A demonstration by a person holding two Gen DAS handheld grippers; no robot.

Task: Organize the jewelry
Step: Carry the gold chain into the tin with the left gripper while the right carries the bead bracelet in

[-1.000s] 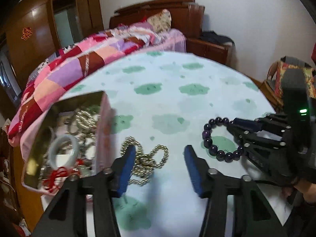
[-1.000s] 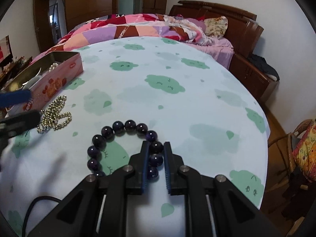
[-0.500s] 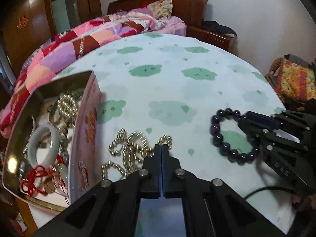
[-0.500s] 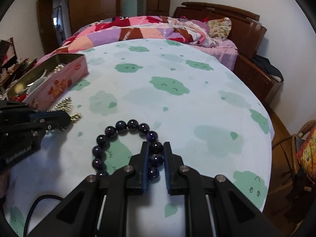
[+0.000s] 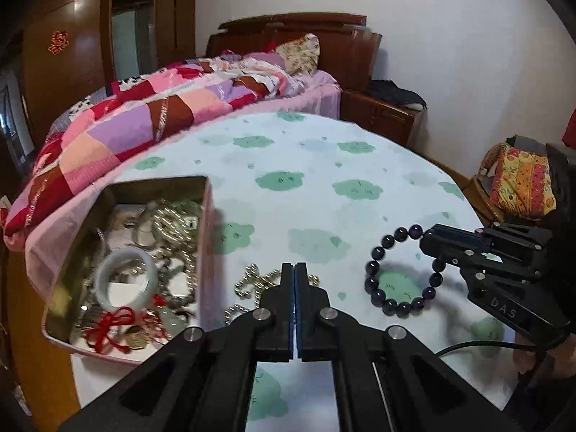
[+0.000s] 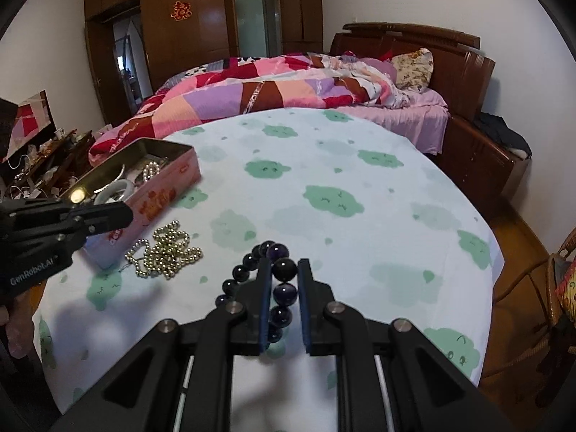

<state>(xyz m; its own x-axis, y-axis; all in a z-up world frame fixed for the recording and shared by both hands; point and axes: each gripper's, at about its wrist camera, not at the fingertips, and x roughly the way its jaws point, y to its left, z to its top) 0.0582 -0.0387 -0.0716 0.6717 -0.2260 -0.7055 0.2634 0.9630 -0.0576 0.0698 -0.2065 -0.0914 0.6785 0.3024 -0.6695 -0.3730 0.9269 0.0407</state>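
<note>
Left tongs pressed fully together; right tongs clamped, both angled downward.

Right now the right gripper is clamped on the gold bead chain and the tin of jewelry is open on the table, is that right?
Not quite. The right gripper is clamped on the dark purple bead bracelet, not the gold bead chain, which lies loose on the tablecloth beside the tin. The right wrist view shows the purple beads between its pads. The tin is open, as you said.

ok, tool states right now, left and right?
Left tool: shut, nothing visibly held; gold bead chain lies on the table.
Right tool: shut on the purple bead bracelet.
</note>
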